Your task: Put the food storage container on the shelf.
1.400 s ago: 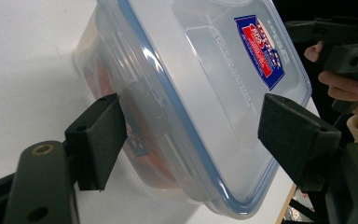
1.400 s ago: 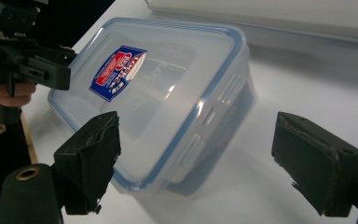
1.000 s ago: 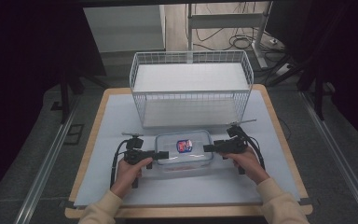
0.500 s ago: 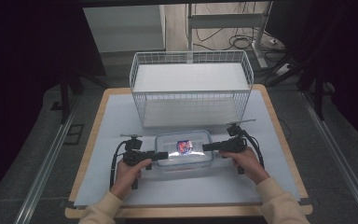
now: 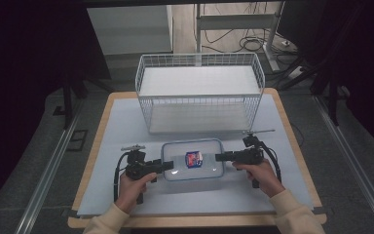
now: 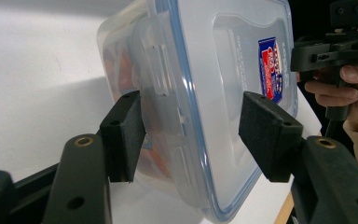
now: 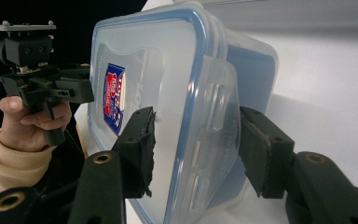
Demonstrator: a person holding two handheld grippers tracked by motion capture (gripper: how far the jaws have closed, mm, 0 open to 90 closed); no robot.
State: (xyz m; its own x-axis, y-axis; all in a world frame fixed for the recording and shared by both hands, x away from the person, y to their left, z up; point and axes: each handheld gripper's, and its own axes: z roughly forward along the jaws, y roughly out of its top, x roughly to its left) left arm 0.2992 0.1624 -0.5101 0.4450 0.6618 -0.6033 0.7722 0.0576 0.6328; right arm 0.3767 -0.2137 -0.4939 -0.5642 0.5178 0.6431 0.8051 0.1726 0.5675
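A pale mat covers the wooden table, and at its far side stands a white wire basket, open-topped and apparently empty. Just near of the basket, in the middle of the mat, lies a clear plastic container with a blue-rimmed snap-on lid and a small red and blue label on top; something orange-red shows dimly through its wall in the left gripper view, though what it is cannot be told. The box looks stiff and light, with smooth, likely slippery walls, so the short ends, where the locking flaps and lid rim give an edge to bite on, seem the soundest places to take hold, one from each side. The left gripper sits at the box's left end; in its own view the jaws stand well apart astride the left latch flap, one pad below the rim against the wall or very nearly so, the other clear above the lid, so it grips nothing yet. The right gripper sits at the right end; in its own view the jaws likewise straddle the right flap, parted, the lid-side pad close to the lid and the other off the wall, with nothing clamped.
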